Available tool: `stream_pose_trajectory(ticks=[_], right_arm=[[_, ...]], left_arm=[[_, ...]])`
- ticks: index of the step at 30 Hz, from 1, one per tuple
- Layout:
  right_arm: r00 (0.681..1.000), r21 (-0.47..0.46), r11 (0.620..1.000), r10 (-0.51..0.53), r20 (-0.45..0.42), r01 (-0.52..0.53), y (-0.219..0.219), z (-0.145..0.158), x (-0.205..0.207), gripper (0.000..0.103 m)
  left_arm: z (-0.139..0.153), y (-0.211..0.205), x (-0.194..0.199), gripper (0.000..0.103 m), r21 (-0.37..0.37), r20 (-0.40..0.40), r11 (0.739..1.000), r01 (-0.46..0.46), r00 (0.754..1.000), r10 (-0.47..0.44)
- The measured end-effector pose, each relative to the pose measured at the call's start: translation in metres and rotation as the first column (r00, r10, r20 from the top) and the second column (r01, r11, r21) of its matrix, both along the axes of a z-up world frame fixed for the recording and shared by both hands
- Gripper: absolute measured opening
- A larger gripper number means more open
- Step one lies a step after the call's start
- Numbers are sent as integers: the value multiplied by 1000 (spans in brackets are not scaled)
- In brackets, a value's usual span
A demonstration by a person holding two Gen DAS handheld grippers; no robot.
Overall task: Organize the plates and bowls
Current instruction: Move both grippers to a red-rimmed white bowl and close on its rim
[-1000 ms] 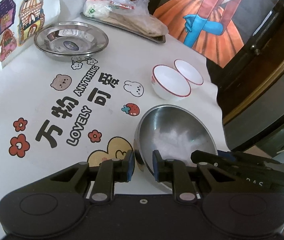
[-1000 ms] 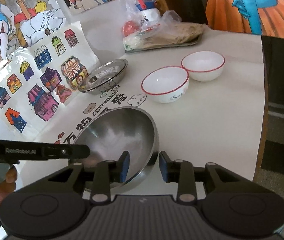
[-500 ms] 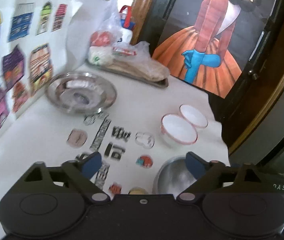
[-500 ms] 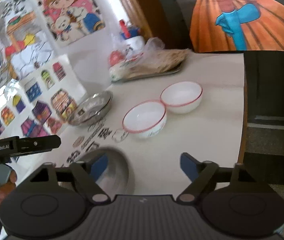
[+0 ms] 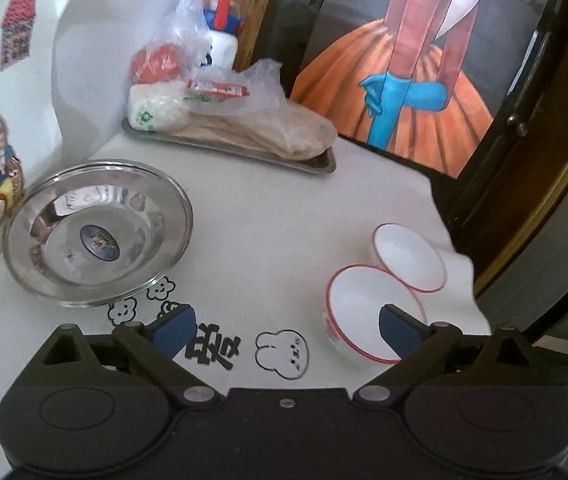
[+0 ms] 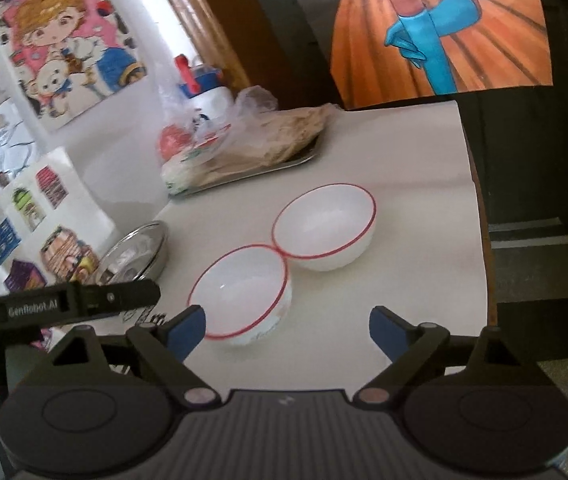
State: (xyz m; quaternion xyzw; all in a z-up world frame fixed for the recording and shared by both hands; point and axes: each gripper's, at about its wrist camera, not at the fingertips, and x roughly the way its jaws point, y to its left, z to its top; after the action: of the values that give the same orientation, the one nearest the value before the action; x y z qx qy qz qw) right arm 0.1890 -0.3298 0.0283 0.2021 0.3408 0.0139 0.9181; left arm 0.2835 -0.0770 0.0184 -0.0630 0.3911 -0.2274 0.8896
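Black tool bodies, blue pads, silver screws.

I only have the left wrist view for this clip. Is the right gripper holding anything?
Observer: No. The right gripper is open. Its jaws have just been opening, and nothing is between its pads.
Operator: What is in front of it?
Observer: The near bowl sits just ahead, closer to its left finger, with the far bowl beyond it on the table.
Operator: A finger hides part of the near bowl in my view. Is anything in it?
Observer: No. From the right wrist nearly all of its inside shows, and it is plain white and empty.
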Motion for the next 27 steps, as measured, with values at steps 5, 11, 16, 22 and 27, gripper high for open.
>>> stream_pose_trajectory(ticks=[5,11,16,22,27], right_arm=[[1000,35,999,-5,2,5,-5,-9,14,88],[1000,49,999,-2,3,2,-4,-16,21,75],[1000,83,997,2,-4,-1,-3,-21,23,65],[1000,128,992,10,-20,-7,-2,-26,25,58],[1000,149,989,3,-20,0,-2,-28,25,48]], left_arm=[[-10,-5,15,96,-9,-22,1000,28,999,-28],[-15,-12,24,83,-22,-43,998,56,997,-57],[-20,-19,24,69,-41,-60,996,85,994,-87],[-29,-25,25,51,-52,-90,993,106,990,-111],[-32,-23,27,43,-80,-112,993,92,989,-100]])
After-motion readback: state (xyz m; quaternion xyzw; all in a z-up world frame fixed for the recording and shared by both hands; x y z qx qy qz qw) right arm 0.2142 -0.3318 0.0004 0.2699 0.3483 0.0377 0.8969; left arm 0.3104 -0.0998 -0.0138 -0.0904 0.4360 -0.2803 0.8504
